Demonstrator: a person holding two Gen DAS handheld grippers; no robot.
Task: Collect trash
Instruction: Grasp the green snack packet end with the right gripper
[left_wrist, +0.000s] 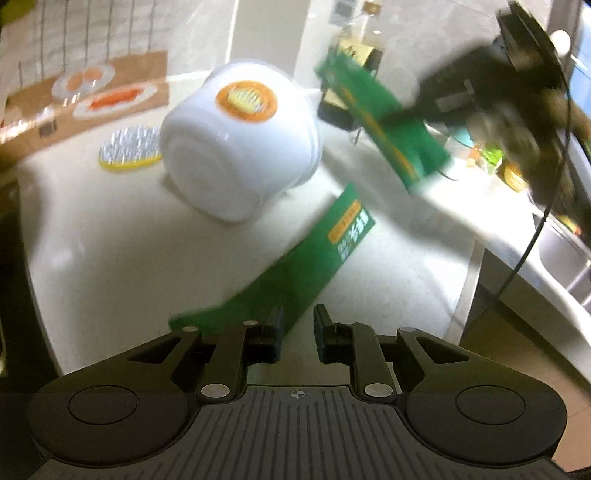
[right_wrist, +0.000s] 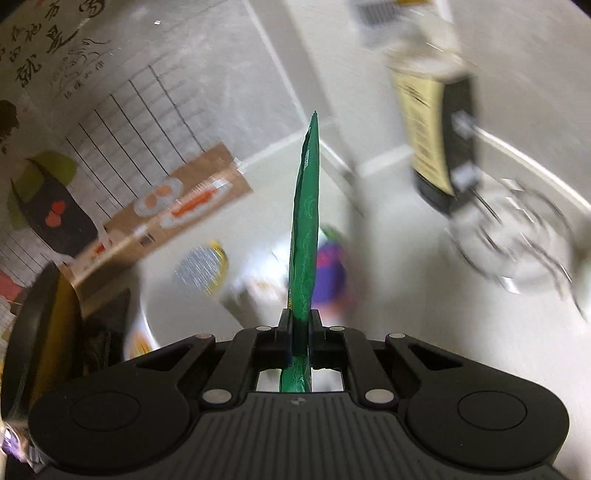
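The right gripper (right_wrist: 298, 325) is clenched on a green wrapper (right_wrist: 306, 221), carried edge-on above the white cup (left_wrist: 240, 147) lying on its side. The left gripper (left_wrist: 298, 332) hovers with jaws slightly apart, apparently empty, over a second green wrapper (left_wrist: 295, 273) just in front of that cup. The pickup step is half done. Next, the left should likely descend and pinch the flat wrapper's near end.
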